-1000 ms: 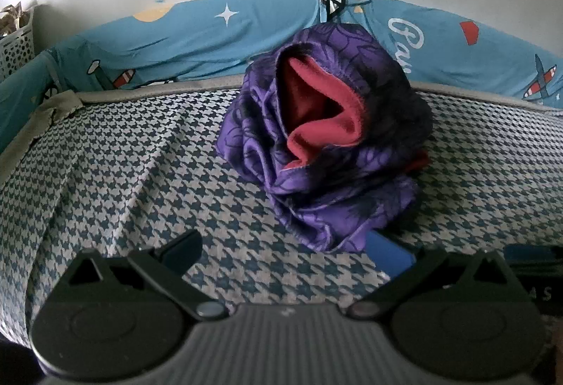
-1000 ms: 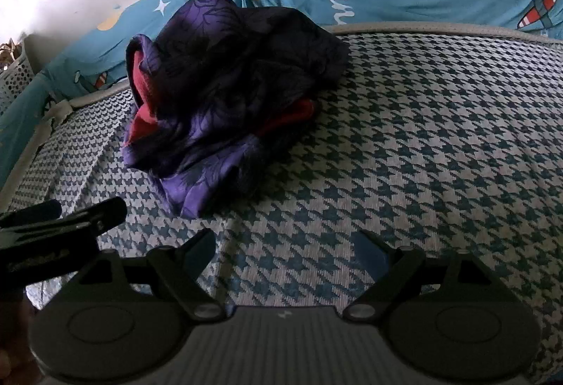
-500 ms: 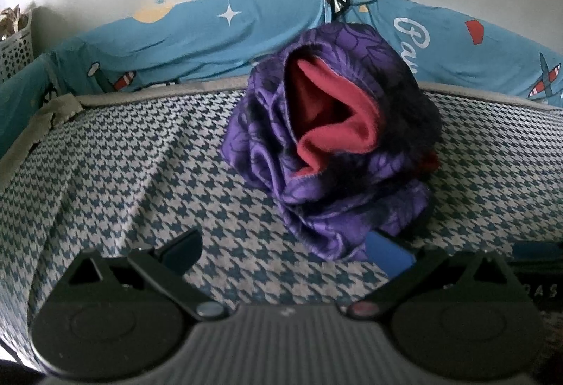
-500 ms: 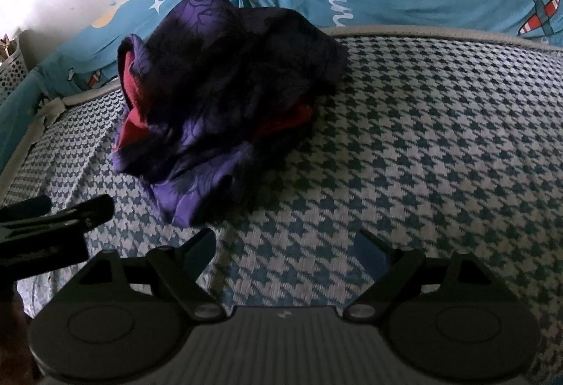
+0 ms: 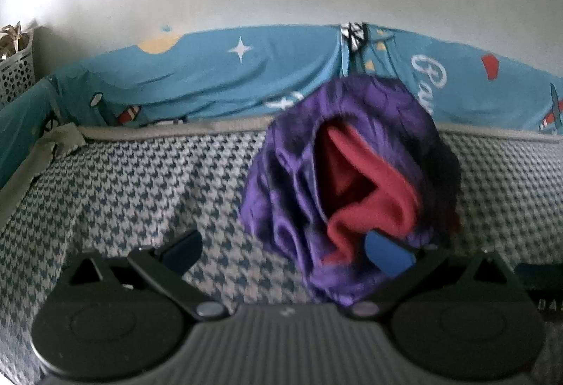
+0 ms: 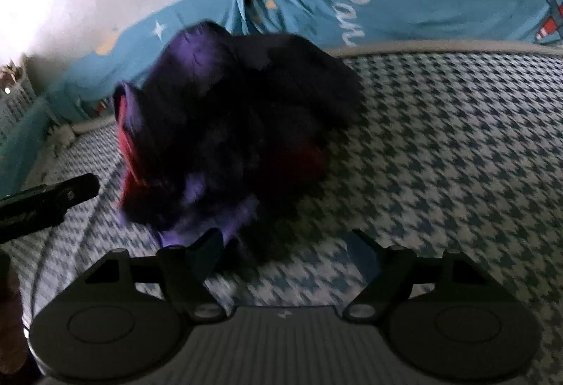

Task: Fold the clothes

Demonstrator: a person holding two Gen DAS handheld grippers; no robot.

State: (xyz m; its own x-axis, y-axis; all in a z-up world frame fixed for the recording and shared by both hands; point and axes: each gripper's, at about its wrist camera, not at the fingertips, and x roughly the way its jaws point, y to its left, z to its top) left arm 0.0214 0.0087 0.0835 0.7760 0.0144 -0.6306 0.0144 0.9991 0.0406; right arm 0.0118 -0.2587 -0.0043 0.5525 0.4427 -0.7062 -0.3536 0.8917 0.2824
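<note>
Left wrist view
- Left hand-held gripper (image 5: 283,248): the two fingers are seen spread wide apart; nothing is pinched between them.
- Left finger (image 5: 183,246): it is held over bare houndstooth cover, apart from the cloth.
- Right fingertip, blue pad (image 5: 387,253): it is seen against the lower edge of the garment; whether cloth is actually touched cannot be told through the blur.
- Purple garment (image 5: 292,181): a crumpled heap is shown lying on the bed, toward the far edge, just ahead of the gripper and right of centre.
- Red lining (image 5: 373,195): it is exposed in an opening of the heap that is turned toward this camera.
- Bed cover (image 5: 140,181): a blue-and-white houndstooth pattern is shown, with a grey border at the far edge.
- Blue printed sheet (image 5: 218,79): it is seen behind the bed against a white wall, with stars and planes printed on it.
- Basket (image 5: 16,72): a perforated white basket is seen at the far left.

Right wrist view
- Right hand-held gripper (image 6: 285,251): the jaws are wide but closing; only bed cover is seen between them.
- Left finger of this gripper (image 6: 207,249): it is set just at the near hem of the purple garment (image 6: 246,124); contact cannot be told.
- Right finger (image 6: 362,253): it is held over bare bed cover (image 6: 457,156).
- Garment position: the heap is shown left of centre, dark and blurred, with red lining (image 6: 128,146) at its left side.
- Other gripper: the left hand-held gripper (image 6: 52,198) is seen entering from the left edge, beside the heap.
</note>
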